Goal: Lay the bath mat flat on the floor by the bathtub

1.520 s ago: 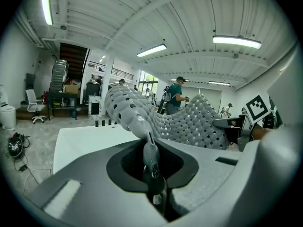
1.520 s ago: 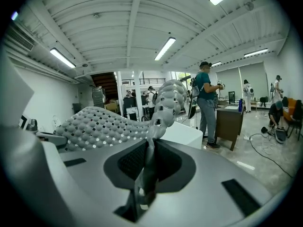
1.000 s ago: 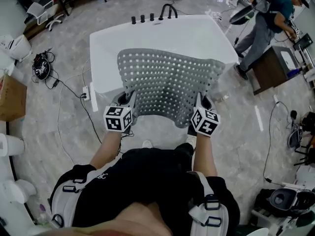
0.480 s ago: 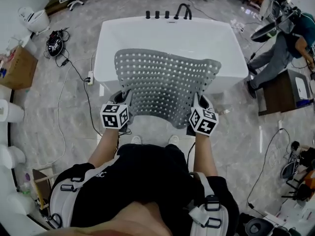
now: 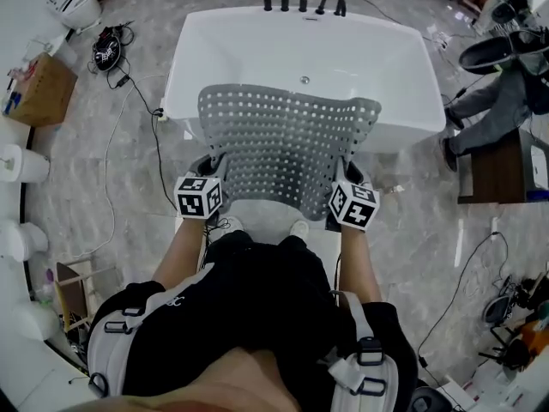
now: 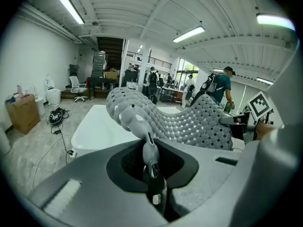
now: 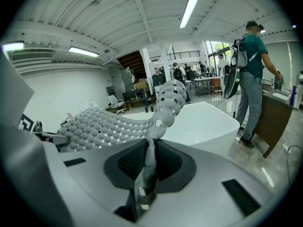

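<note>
A grey perforated bath mat (image 5: pixel 287 148) hangs stretched in the air in front of me, over the near rim of the white bathtub (image 5: pixel 257 50). My left gripper (image 5: pixel 213 177) is shut on the mat's near left corner, and the right gripper (image 5: pixel 343 185) is shut on its near right corner. In the left gripper view the mat (image 6: pixel 180 119) runs from the jaws off to the right. From the right gripper's jaws the mat (image 7: pixel 113 124) spreads away to the left. The mat's far edge droops toward the tub.
Black taps (image 5: pixel 304 4) line the tub's far rim. Cables and a power strip (image 5: pixel 159 114) lie on the marble floor at the left, beside a cardboard box (image 5: pixel 39 88). A person (image 5: pixel 506 93) stands by a brown cabinet (image 5: pixel 497 166) at the right.
The view has shifted forward: the tub now sits lower and more centred in the frame. Both grippers keep their hold on the mat, which stays spread at the same height.
</note>
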A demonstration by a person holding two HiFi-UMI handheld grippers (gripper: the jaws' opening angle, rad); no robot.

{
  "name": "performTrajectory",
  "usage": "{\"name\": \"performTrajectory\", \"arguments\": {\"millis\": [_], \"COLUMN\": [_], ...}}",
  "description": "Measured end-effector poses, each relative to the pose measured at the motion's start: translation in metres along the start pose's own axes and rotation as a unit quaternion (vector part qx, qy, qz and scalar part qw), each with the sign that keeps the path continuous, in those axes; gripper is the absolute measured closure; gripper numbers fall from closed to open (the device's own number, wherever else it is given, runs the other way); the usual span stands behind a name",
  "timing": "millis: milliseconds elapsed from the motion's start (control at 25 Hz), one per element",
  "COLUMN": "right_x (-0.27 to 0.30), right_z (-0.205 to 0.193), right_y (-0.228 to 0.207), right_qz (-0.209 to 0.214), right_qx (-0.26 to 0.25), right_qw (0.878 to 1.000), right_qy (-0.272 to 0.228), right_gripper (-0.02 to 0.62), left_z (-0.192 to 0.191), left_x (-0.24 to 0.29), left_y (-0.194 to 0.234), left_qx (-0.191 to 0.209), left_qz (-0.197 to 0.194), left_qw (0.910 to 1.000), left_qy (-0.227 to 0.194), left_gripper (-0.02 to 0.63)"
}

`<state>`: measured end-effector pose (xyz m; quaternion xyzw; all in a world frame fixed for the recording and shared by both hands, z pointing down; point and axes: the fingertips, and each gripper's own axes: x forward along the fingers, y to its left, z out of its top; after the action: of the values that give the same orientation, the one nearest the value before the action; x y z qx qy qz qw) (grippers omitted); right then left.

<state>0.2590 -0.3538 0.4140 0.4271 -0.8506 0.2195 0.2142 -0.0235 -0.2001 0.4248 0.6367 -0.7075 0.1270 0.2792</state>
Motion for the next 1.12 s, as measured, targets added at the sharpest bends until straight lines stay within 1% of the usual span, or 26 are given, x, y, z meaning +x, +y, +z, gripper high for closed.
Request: {"name": "performTrajectory", "arguments": {"millis": [240, 400, 480, 560, 640, 720, 840, 960, 1040, 1120], "right_x": [0.016, 0.038, 0.055, 0.082, 0.104, 0.118, 0.156, 0.202, 0.238, 0.276], "right_z": [-0.028, -0.051, -0.067, -0.086, -0.118, -0.158, -0.217, -0.286, -0.335, -0.379], "right_y": [-0.001, 0.008, 0.009, 0.0, -0.013, -0.023, -0.04, -0.061, -0.079, -0.099], "right_qz": [0.0, 0.003, 0.004, 0.006, 0.004, -0.002, -0.016, -0.02, -0.021, -0.022], "right_qx": [0.012, 0.024, 0.038, 0.047, 0.054, 0.058, 0.065, 0.079, 0.087, 0.084], "right_qw": [0.999, 0.997, 0.994, 0.992, 0.988, 0.982, 0.977, 0.971, 0.968, 0.967], "right_qy": [0.038, 0.08, 0.098, 0.115, 0.147, 0.179, 0.203, 0.223, 0.234, 0.241], "right_gripper": [0.552, 0.552, 0.552, 0.552, 0.552, 0.552, 0.552, 0.552, 0.551, 0.551], "left_z": [-0.03, -0.056, -0.074, -0.093, -0.124, -0.164, -0.226, -0.295, -0.341, -0.384], "left_x": [0.004, 0.013, 0.025, 0.052, 0.072, 0.088, 0.127, 0.173, 0.209, 0.248], "left_y": [0.016, 0.038, 0.051, 0.06, 0.064, 0.065, 0.071, 0.078, 0.085, 0.095], "left_qx": [-0.009, -0.033, -0.051, -0.06, -0.067, -0.077, -0.083, -0.088, -0.1, -0.111], "left_qz": [0.007, 0.012, 0.013, 0.013, 0.016, 0.015, 0.01, 0.018, 0.034, 0.049], "left_qw": [0.9992, 0.9963, 0.9941, 0.9921, 0.9882, 0.9827, 0.9773, 0.9726, 0.9698, 0.9679], "left_qy": [0.039, 0.079, 0.096, 0.11, 0.137, 0.167, 0.195, 0.214, 0.22, 0.22], "left_gripper": [0.566, 0.566, 0.566, 0.566, 0.566, 0.566, 0.566, 0.566, 0.566, 0.566]}}
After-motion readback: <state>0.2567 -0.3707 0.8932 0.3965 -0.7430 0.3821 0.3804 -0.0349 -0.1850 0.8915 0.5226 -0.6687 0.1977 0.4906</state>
